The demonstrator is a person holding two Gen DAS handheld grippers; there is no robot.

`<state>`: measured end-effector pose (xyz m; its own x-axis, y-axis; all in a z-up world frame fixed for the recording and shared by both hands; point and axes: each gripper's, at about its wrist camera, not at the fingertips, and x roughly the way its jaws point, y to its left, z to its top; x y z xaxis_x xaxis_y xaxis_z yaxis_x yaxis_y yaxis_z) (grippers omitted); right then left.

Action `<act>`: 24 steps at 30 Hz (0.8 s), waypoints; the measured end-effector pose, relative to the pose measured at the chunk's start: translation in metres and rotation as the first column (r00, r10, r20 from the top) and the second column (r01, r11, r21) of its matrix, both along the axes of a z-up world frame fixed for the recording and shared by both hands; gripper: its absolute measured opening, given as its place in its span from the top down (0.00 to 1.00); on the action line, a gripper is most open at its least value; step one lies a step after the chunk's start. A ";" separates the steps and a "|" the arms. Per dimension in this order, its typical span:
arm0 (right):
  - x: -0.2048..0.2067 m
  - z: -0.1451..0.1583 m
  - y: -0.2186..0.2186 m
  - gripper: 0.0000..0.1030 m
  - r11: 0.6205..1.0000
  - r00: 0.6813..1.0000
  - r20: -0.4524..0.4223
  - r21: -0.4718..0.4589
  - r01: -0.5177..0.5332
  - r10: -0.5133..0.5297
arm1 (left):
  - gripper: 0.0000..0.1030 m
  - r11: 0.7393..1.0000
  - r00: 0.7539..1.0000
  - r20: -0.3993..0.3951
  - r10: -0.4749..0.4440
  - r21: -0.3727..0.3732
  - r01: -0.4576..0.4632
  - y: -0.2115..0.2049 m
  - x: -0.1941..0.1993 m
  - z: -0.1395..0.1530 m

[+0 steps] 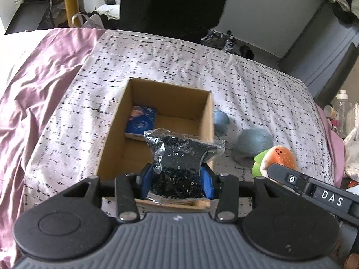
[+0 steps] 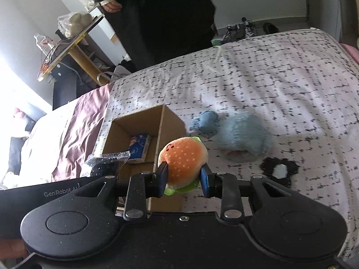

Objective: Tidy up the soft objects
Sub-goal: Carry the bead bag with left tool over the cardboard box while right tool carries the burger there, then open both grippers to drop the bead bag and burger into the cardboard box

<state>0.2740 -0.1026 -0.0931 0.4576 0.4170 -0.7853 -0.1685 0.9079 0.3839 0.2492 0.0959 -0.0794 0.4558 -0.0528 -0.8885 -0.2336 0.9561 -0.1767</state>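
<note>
My left gripper (image 1: 177, 180) is shut on a clear bag of black beads (image 1: 179, 154) and holds it over the near edge of an open cardboard box (image 1: 112, 134). A blue tissue pack (image 1: 141, 121) lies inside the box. My right gripper (image 2: 184, 179) is shut on a plush burger (image 2: 182, 159), just right of the box (image 2: 170, 123). The burger also shows in the left wrist view (image 1: 278, 157). The bead bag also shows in the right wrist view (image 2: 103, 163). Blue plush toys (image 2: 242, 134) lie on the bed right of the box.
The box stands on a speckled white cover (image 1: 224, 71) beside a purple sheet (image 1: 40, 85). A small black and white object (image 2: 279, 169) lies at the right. A person in black (image 2: 161, 15) stands at the bed's far edge. Shoes (image 1: 221, 39) lie on the floor.
</note>
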 end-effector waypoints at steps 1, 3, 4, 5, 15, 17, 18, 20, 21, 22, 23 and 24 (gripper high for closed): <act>0.002 0.000 0.005 0.71 1.000 1.000 -0.001 -0.001 -0.006 0.006 | 0.57 1.000 1.000 -0.003 0.005 0.002 -0.005 0.004 0.001 -0.001; 0.006 -0.001 0.013 0.71 1.000 1.000 -0.004 -0.003 -0.015 0.015 | 0.57 1.000 1.000 -0.011 0.014 0.004 -0.014 0.012 0.005 -0.003; 0.007 -0.001 0.017 0.71 1.000 1.000 -0.006 -0.003 -0.019 0.019 | 0.57 1.000 1.000 -0.015 0.017 0.005 -0.017 0.015 0.007 -0.004; 0.009 -0.001 0.021 0.71 1.000 1.000 -0.008 -0.004 -0.023 0.023 | 0.57 1.000 1.000 -0.020 0.020 0.007 -0.020 0.018 0.009 -0.006; 0.022 -0.005 0.053 0.71 0.998 0.997 -0.032 -0.020 -0.066 0.065 | 0.57 0.999 0.997 -0.071 0.042 0.016 -0.041 0.042 0.027 -0.025; 0.024 -0.006 0.059 0.71 0.997 0.996 -0.037 -0.024 -0.077 0.076 | 0.55 0.999 0.996 -0.078 0.049 0.027 -0.047 0.046 0.030 -0.027; 0.025 -0.007 0.062 0.71 0.996 0.996 -0.038 -0.026 -0.083 0.082 | 0.55 0.999 0.995 -0.082 0.050 0.022 -0.049 0.049 0.031 -0.028; 0.027 -0.008 0.067 0.71 0.995 0.995 -0.044 -0.032 -0.095 0.094 | 0.53 0.998 0.994 -0.092 0.056 0.001 -0.057 0.055 0.034 -0.028; 0.027 -0.010 0.070 0.71 0.994 0.994 -0.049 -0.035 -0.101 0.099 | 0.52 0.998 0.994 -0.098 0.057 -0.001 -0.058 0.057 0.036 -0.028; 0.028 -0.010 0.072 0.71 0.994 0.993 -0.053 -0.036 -0.107 0.105 | 0.50 0.998 0.993 -0.100 0.058 0.000 -0.059 0.058 0.036 -0.028; 0.028 -0.011 0.074 0.71 0.993 0.992 -0.057 -0.037 -0.112 0.110 | 0.47 0.998 0.993 -0.099 0.061 0.000 -0.061 0.060 0.036 -0.026; 0.029 -0.012 0.076 0.71 0.993 0.992 -0.059 -0.038 -0.115 0.113 | 0.45 0.998 0.993 -0.098 0.065 -0.004 -0.066 0.062 0.036 -0.025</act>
